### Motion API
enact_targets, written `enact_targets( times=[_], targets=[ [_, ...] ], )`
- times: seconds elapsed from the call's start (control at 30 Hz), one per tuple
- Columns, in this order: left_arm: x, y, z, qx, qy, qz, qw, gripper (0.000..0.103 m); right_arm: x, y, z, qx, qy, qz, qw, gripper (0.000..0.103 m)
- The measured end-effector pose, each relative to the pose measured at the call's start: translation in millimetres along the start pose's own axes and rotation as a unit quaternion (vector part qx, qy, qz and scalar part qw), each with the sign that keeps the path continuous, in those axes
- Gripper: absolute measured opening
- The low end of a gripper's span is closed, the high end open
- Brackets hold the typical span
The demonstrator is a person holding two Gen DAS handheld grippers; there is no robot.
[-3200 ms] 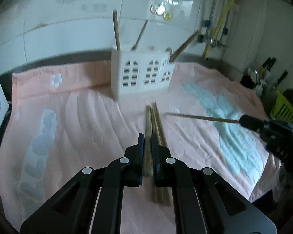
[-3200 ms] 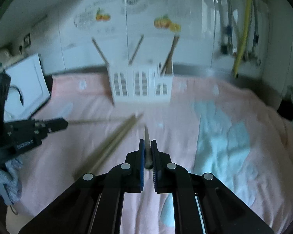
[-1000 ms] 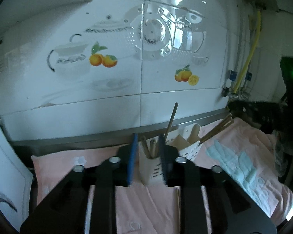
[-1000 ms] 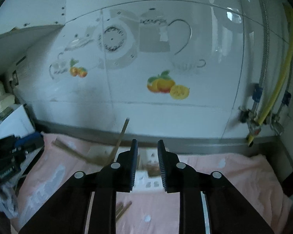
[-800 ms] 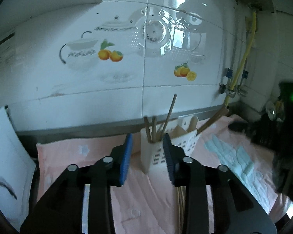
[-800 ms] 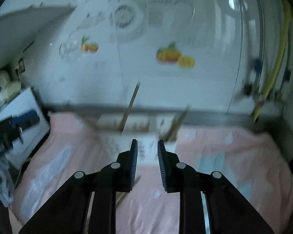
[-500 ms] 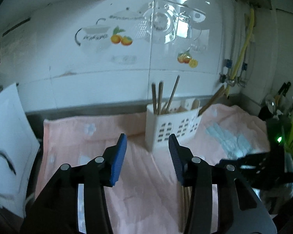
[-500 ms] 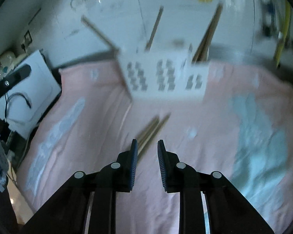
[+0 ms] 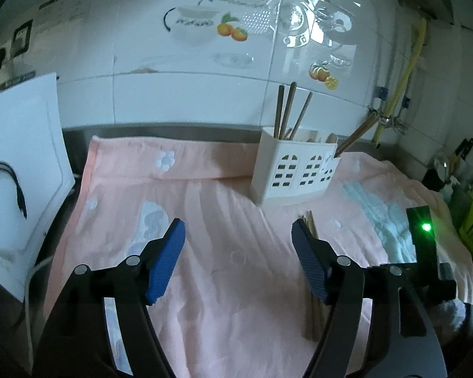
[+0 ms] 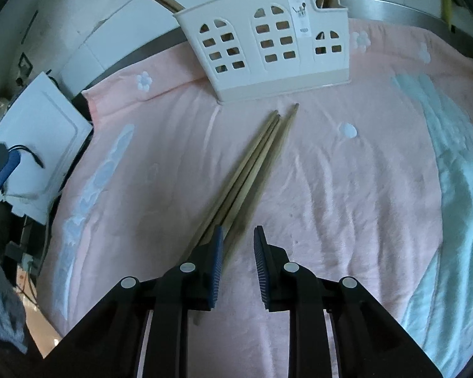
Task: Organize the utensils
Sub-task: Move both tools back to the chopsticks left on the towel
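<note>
Chopsticks point(image 10: 252, 167) lie bundled on the pink towel point(image 10: 347, 189), tips near the white holder point(image 10: 268, 44); our right gripper point(image 10: 238, 242), fingers apart and empty, hides their near ends. Our left gripper point(image 9: 236, 236) gapes wide, holding nothing. More chopsticks point(image 9: 288, 110) stand in the holder, cut off in the right view.

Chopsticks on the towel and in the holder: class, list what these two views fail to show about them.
- Loose chopsticks: near ends hidden behind the right gripper; exact count unclear.
- Left wrist view: the left gripper covers most of them.
- Holder: its walls hide the contents; the right view's top edge crops the tips.
</note>
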State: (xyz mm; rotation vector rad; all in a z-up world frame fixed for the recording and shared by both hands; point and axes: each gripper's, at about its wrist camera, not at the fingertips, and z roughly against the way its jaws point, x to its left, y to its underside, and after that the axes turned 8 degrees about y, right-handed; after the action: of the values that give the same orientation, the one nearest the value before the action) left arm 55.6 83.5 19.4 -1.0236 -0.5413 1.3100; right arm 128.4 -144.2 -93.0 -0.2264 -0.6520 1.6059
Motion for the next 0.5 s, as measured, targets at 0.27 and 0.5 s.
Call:
enact_targets(
  times=[0.27, 0.5],
  targets=[
    [8, 12, -2, 0.009, -0.011, 0.001, 0.9999, 0.076, 0, 4, -12, 0.007, 0.006, -0.041, 0.999, 0.014],
    [12, 19, -9, 0.018, -0.01, 0.008, 0.9998, 0.076, 10, 3, -17, 0.012, 0.028, -0.042, 0.999, 0.01]
  ],
)
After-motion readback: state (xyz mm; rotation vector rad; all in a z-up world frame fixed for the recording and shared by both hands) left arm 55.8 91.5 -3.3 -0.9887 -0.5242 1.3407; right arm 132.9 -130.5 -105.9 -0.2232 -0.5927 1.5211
